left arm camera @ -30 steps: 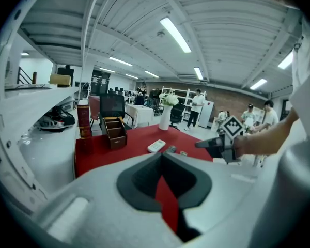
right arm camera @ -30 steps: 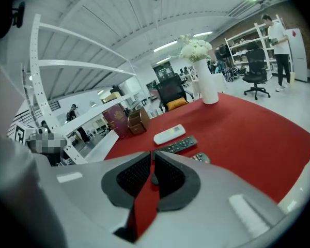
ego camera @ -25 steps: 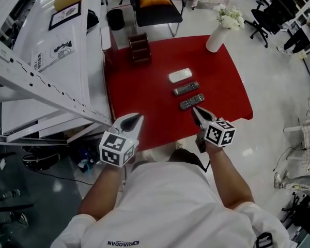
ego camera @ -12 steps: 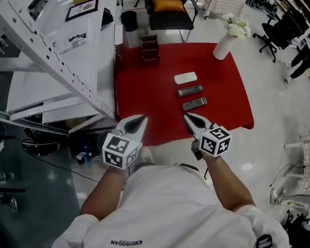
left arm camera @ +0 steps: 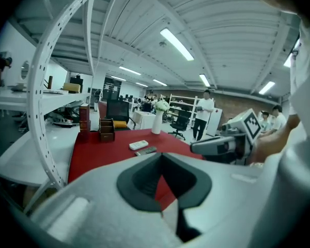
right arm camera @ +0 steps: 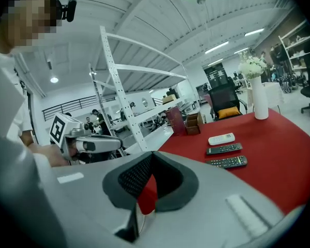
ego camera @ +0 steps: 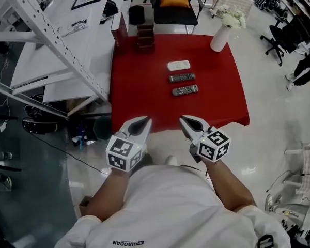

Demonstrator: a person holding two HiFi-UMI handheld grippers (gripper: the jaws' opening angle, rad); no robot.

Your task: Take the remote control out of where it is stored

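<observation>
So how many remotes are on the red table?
3, in a row: white remote farthest, dark remote in the middle, second dark remote nearest. The wooden holder may hide more.

Matt red cloth table (ego camera: 144, 87), glossy floor (ego camera: 271, 105)

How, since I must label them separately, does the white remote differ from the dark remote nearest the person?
The white remote is pale; the nearest dark remote is black with rows of light buttons. The white remote looks shorter and broader, the dark one longer and slimmer. The white remote lies farthest from the person in the row, the dark one closest. Both lie flat on the red table, roughly parallel.
</observation>
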